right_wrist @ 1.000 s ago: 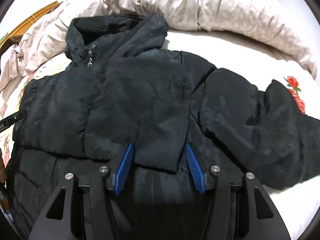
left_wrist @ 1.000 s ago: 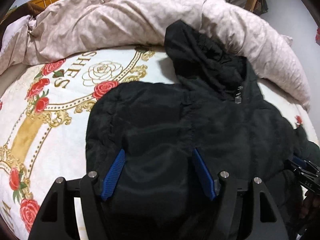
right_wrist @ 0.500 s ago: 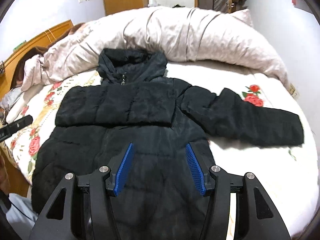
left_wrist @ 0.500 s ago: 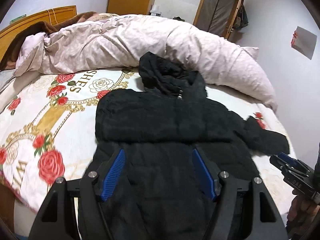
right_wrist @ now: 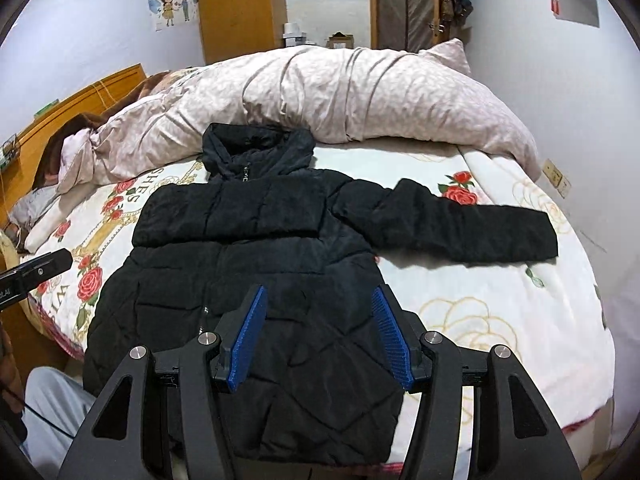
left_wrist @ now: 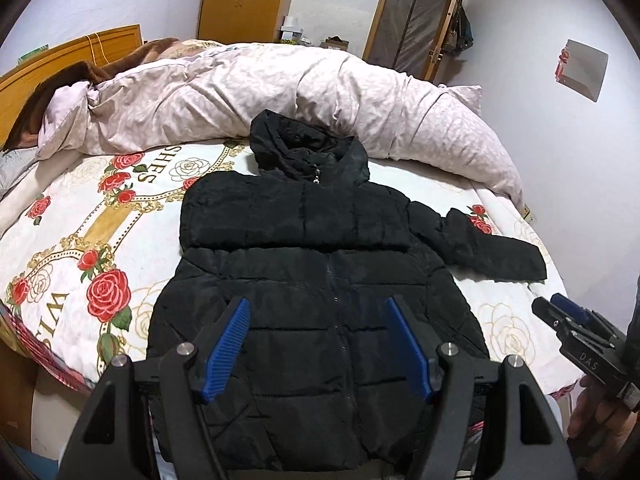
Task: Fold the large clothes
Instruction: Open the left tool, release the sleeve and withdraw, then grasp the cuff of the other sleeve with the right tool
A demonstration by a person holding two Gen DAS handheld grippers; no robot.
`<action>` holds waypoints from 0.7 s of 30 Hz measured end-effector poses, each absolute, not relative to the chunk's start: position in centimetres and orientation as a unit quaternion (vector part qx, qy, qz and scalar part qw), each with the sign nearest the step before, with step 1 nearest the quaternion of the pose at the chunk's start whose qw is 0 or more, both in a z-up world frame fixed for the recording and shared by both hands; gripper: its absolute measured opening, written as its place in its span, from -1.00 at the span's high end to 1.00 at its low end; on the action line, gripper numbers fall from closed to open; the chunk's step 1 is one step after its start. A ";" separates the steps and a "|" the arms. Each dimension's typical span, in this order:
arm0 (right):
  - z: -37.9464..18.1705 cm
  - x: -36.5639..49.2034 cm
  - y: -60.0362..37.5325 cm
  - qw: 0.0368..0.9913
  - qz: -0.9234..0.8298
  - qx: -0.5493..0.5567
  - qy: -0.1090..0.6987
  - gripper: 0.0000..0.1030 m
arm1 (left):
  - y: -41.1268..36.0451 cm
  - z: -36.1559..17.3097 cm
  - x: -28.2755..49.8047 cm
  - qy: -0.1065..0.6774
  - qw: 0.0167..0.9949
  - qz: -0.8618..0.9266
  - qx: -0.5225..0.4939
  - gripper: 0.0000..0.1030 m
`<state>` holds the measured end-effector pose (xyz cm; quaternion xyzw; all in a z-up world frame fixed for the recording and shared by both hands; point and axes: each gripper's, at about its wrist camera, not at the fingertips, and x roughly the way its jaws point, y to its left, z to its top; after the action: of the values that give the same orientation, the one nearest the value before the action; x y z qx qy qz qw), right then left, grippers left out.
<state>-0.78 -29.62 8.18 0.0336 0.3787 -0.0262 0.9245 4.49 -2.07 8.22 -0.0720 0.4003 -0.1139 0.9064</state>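
One sleeve [right_wrist: 460, 226] sticks out toward 3 o'clock, so with both grippers [left_wrist: 318, 344] [right_wrist: 318, 338] spread wide and empty, pinch its cuff and lay it flat across the jacket [right_wrist: 248, 280] chest.

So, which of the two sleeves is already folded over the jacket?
The left-side sleeve: it lies across the chest. The other sleeve still stretches out flat on the bed sheet.

Your black jacket [left_wrist: 320, 264] hem is hidden behind the left gripper [left_wrist: 320, 344] body at the frame bottom. The right gripper [left_wrist: 576, 328] is cut off by the frame edge there, so its jaw state is unreadable. The jacket's left sleeve lies folded across the chest; its cuff can't be made out. Wall poster [right_wrist: 172, 4] details are too small to read.
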 end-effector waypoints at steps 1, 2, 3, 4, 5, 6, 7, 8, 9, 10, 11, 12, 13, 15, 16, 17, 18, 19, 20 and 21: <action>8.2 -0.9 -30.0 0.925 -0.027 0.038 0.378 -0.19 | -2.3 8.3 4.3 0.400 0.906 -0.115 -0.073 -0.39; 8.2 -1.0 -30.3 0.925 -0.028 0.041 0.378 -0.20 | -2.6 8.4 4.3 0.401 0.906 -0.115 -0.073 -0.40; 8.3 -1.0 -30.7 0.925 -0.030 0.043 0.377 -0.20 | -2.9 8.4 4.4 0.401 0.906 -0.116 -0.071 -0.40; 8.2 -1.1 -30.8 0.925 -0.032 0.045 0.376 -0.20 | -3.2 8.4 4.4 0.401 0.906 -0.117 -0.068 -0.40; 8.2 -1.0 -31.2 0.924 -0.033 0.047 0.377 -0.20 | -3.6 8.4 4.5 0.402 0.906 -0.118 -0.065 -0.40; 8.1 -1.0 -31.4 0.924 -0.033 0.050 0.378 -0.20 | -3.9 8.3 4.8 0.403 0.905 -0.120 -0.062 -0.40; 8.0 -0.8 -31.8 0.923 -0.035 0.053 0.379 -0.20 | -4.2 8.3 5.0 0.405 0.904 -0.121 -0.059 -0.40; 7.9 -0.7 -32.2 0.922 -0.038 0.054 0.381 -0.20 | -4.6 8.2 5.3 0.407 0.903 -0.122 -0.058 -0.40; 7.7 -0.5 -32.5 0.922 -0.040 0.055 0.382 -0.20 | -4.9 8.1 5.6 0.408 0.903 -0.123 -0.057 -0.40; 7.5 -0.3 -32.8 0.921 -0.042 0.056 0.384 -0.20 | -5.3 8.0 6.0 0.410 0.902 -0.124 -0.056 -0.40; 7.2 0.0 -33.2 0.919 -0.045 0.057 0.387 -0.20 | -5.6 7.8 6.4 0.411 0.902 -0.125 -0.054 -0.40; 7.0 0.2 -33.5 0.918 -0.048 0.057 0.389 -0.20 | -5.9 7.7 6.8 0.412 0.901 -0.126 -0.054 -0.40; 6.7 0.5 -33.8 0.917 -0.050 0.057 0.391 -0.20 | -6.2 7.5 7.3 0.413 0.900 -0.126 -0.053 -0.40; 6.0 1.3 -34.7 0.914 -0.057 0.058 0.398 -0.20 | -6.7 6.9 8.2 0.417 0.898 -0.127 -0.051 -0.40; 5.7 1.7 -35.3 0.912 -0.061 0.060 0.401 -0.20 | -7.0 6.7 8.7 0.419 0.898 -0.127 -0.050 -0.40; 5.3 2.2 -35.9 0.910 -0.066 0.063 0.403 -0.20 | -7.3 6.4 9.3 0.420 0.897 -0.127 -0.050 -0.40; 4.9 2.6 -36.5 0.909 -0.071 0.065 0.406 -0.20 | -7.5 6.1 9.8 0.421 0.897 -0.127 -0.050 -0.40; 4.5 3.0 -37.1 0.907 -0.077 0.067 0.408 -0.20 | -7.7 5.8 10.6 0.421 0.897 -0.126 -0.050 -0.40; 3.9 3.6 -37.9 0.905 -0.084 0.070 0.411 -0.20 | -7.9 5.5 11.1 0.422 0.897 -0.125 -0.050 -0.40; 3.5 4.0 -38.5 0.903 -0.089 0.072 0.414 -0.20 | -8.1 5.1 11.8 0.423 0.896 -0.124 -0.050 -0.40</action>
<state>4.03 -38.53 3.52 0.0725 0.4140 -0.0891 0.9030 11.83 -8.06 5.11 -0.0499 0.4228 -0.1243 0.8963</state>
